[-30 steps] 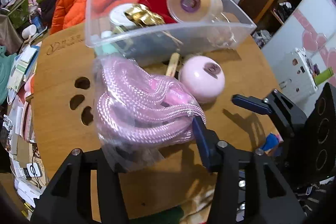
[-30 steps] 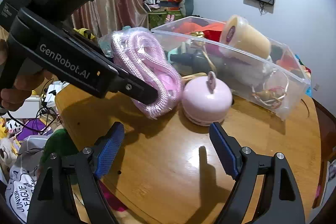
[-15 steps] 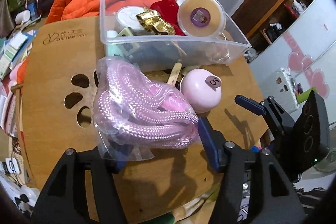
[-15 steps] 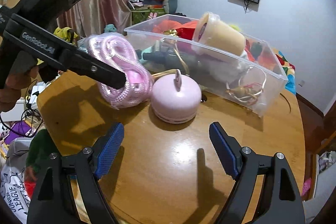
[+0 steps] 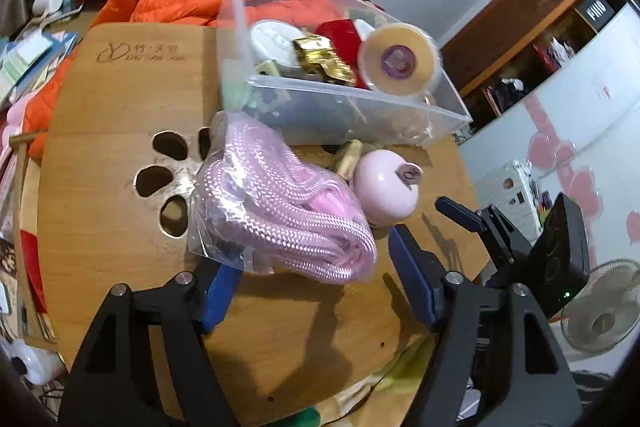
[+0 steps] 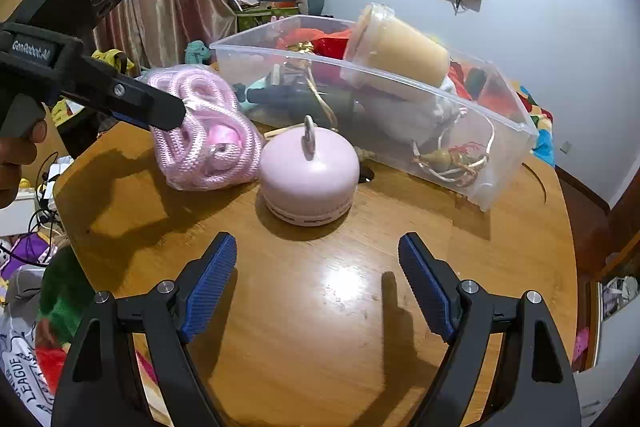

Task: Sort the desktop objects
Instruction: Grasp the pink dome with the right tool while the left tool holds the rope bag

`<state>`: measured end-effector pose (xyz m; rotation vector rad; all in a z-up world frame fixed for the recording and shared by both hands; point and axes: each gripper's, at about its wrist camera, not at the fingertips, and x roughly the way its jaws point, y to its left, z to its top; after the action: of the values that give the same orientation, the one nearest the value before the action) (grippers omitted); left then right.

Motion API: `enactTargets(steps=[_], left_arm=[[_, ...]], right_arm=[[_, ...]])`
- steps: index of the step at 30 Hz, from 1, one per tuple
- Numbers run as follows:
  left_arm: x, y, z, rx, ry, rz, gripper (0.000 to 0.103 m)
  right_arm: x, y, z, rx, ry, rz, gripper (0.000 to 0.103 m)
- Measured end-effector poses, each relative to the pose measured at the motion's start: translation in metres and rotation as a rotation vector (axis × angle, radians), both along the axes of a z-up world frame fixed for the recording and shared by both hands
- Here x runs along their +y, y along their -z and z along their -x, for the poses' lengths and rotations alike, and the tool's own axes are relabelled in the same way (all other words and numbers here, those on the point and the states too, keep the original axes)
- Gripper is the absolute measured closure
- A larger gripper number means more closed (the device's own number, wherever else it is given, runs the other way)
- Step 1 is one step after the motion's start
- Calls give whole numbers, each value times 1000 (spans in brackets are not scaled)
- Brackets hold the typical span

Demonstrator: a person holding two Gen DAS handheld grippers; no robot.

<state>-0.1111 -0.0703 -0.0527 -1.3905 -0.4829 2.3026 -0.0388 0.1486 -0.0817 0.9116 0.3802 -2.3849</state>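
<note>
Two grippers, one bag of rope just let down on the surface.

The left gripper (image 5: pixel 316 283) has just been opening its fingers; the rope bag (image 5: pixel 280 203) lies between them but the pads seem no longer to press it, so I judge it is set down here on purpose, beside the pink dome (image 6: pixel 310 175) and in front of the clear bin (image 6: pixel 400 107). Its long axis runs slanted across the surface (image 6: pixel 320 307), from near the left gripper toward the bin. The right gripper (image 6: pixel 318 283) hovers with fingers wide apart and empty, aimed at the dome, probably next to be sorted.
</note>
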Motion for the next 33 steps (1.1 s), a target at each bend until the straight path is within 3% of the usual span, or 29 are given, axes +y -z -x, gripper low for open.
enactTargets(steps=[4, 6, 9, 19, 28, 30, 33], left_arm=[[-3, 6, 5, -15, -41, 10, 32], [-3, 11, 9, -25, -73, 43, 42], [-1, 15, 10, -5, -109, 74, 45], [29, -4, -4, 213, -137, 223, 61], [29, -6, -17, 274, -120, 281, 68], [30, -9, -26, 309, -115, 346, 69], [42, -16, -45, 409, -83, 519, 71]], right_arm=[[3, 1, 2, -2, 13, 2, 22], [4, 0, 1, 1, 21, 3, 22], [6, -1, 2, 5, 27, 6, 22], [-9, -6, 19, -49, 21, 46, 22], [-36, -8, 31, -45, 6, -10, 22], [-40, -8, 32, -46, 4, -13, 22], [-42, -8, 33, -43, 5, -3, 22]])
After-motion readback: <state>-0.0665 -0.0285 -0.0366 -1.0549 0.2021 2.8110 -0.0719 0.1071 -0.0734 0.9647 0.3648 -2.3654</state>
